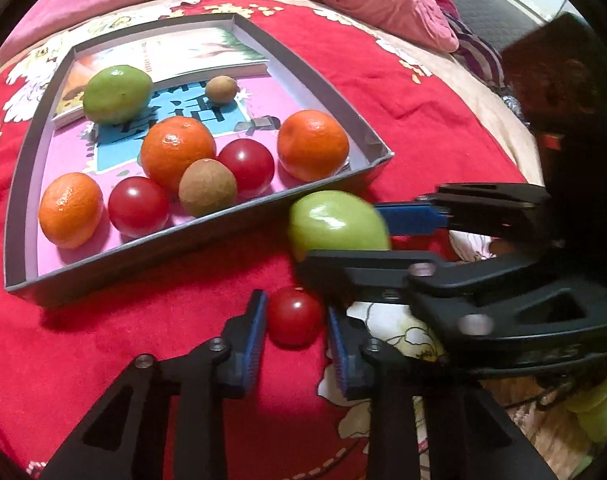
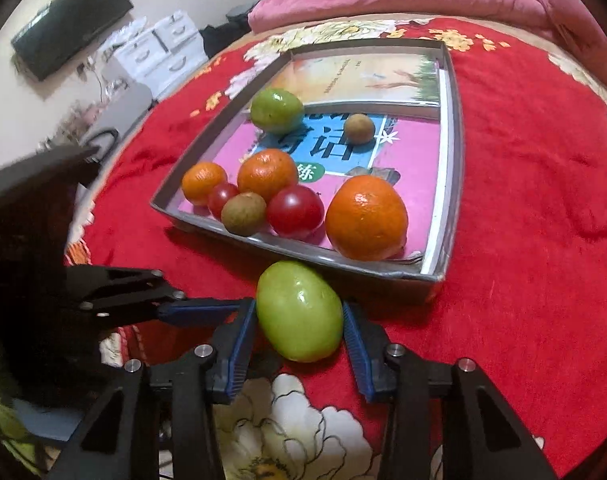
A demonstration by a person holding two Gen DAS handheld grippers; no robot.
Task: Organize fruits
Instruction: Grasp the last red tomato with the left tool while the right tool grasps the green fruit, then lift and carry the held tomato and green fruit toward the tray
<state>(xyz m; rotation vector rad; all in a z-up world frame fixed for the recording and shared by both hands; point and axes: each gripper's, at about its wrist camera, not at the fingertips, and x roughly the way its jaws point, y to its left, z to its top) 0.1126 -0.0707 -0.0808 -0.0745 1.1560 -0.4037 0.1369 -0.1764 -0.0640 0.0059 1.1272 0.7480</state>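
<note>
1. left gripper (image 1: pixel 295 320) has its jaws open around a red cherry tomato (image 1: pixel 294 315) lying on the red floral blanket (image 1: pixel 423 120).
2. right gripper (image 2: pixel 299 332) brackets a green fruit (image 2: pixel 299 312) just outside the grey tray (image 2: pixel 455 152); whether it is clamped, cannot tell.

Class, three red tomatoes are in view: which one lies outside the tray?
The red tomato on the bedspread, between the left gripper's fingers. The other two sit inside the tray.
</note>
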